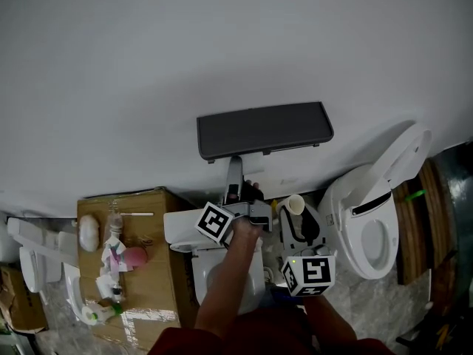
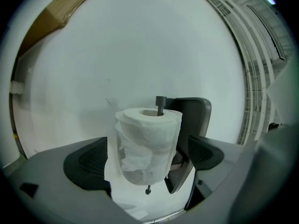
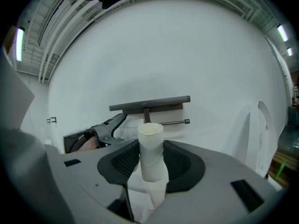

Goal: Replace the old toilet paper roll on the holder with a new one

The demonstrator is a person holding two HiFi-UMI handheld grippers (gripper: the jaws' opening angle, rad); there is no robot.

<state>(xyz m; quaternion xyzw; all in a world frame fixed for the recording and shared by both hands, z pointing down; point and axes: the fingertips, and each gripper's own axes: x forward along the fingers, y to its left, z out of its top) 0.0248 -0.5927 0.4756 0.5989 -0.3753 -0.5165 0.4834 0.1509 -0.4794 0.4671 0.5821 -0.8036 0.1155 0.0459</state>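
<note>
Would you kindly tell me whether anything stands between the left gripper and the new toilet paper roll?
Nothing visible does. The new roll sits directly between the left gripper's open jaws, already threaded on the holder's rod. The old cardboard tube is clamped in the right gripper, away from it.

Dark holder (image 1: 264, 129) sat on the white wall (image 1: 148, 65), with its stem (image 1: 234, 174) dropping toward the left gripper (image 1: 242, 192). A forearm (image 1: 225, 279) reached up to that gripper from the bottom edge. Right gripper (image 1: 295, 217) was lower right, with a cardboard tube (image 1: 295, 203) upright at its tip. Toilet (image 1: 347, 198) stood at right, lid up. Cardboard box (image 1: 155, 287) at left carried a white oval lump (image 1: 89, 232) at its far left corner, a small bottle (image 1: 114, 224) beside that and a pink item (image 1: 134, 257) nearer the middle.
</note>
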